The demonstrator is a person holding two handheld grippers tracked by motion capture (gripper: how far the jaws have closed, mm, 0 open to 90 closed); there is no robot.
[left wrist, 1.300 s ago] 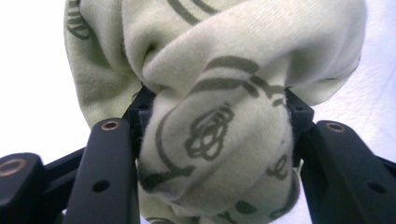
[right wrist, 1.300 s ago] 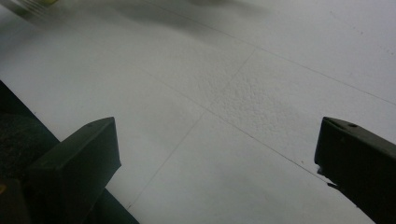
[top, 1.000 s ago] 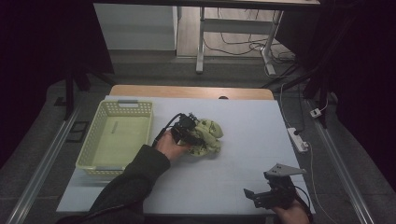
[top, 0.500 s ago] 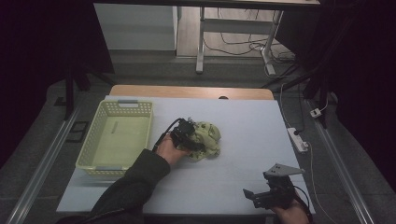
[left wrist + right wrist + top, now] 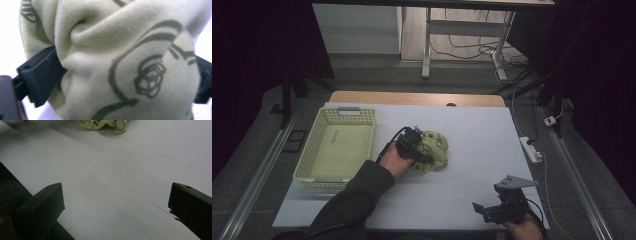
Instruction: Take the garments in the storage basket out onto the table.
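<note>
Your left claw (image 5: 421, 150) has its two black jaws pressed in on either side of the crumpled pale green cloth with a dark swirl-and-rose print (image 5: 433, 150), and the left gripper view shows the fabric (image 5: 130, 62) bunched up thick between them, so the jaws stand fairly wide but are clamped on the cloth. The bundle sits on the white-covered desk (image 5: 472, 130) directly under and ahead of that claw. Just to the left of the claw, and apart from it, stands the pale yellow-green plastic basket with lattice walls (image 5: 315, 150).

Your right claw (image 5: 498, 210) is near the desk's close edge, well apart from the left one and the cloth. Its jaws are spread wide with nothing between them, bare desk surface showing in the gap (image 5: 117, 195). Far ahead of it, an edge of the cloth (image 5: 105, 124) shows.
</note>
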